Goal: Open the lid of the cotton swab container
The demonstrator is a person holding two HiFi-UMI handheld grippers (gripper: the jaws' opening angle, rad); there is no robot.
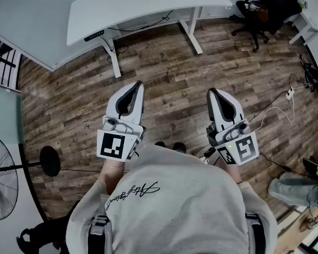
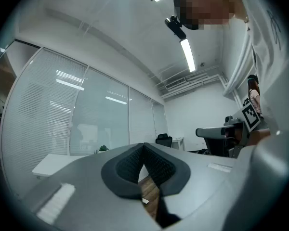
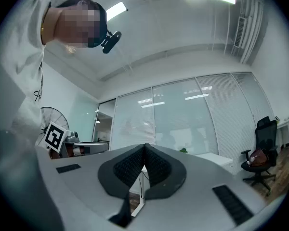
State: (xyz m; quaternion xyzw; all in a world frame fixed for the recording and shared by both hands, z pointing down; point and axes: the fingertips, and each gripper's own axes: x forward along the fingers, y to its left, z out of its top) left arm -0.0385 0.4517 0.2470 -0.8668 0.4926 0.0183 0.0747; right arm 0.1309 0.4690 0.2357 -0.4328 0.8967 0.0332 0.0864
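Head view, L hand-held gripper [image 1: 139, 84] closed, sweatshirt [image 1: 180, 205], cursive print [image 1: 133, 192] illegible

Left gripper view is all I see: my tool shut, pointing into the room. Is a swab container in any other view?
Observer: No, none. Head view shows the left tool over wood floor only.
Operator: And the right tool?
Observer: The right tool is shut and empty, in its own view.
Operator: What stands to the left?
Observer: A fan on a stand.
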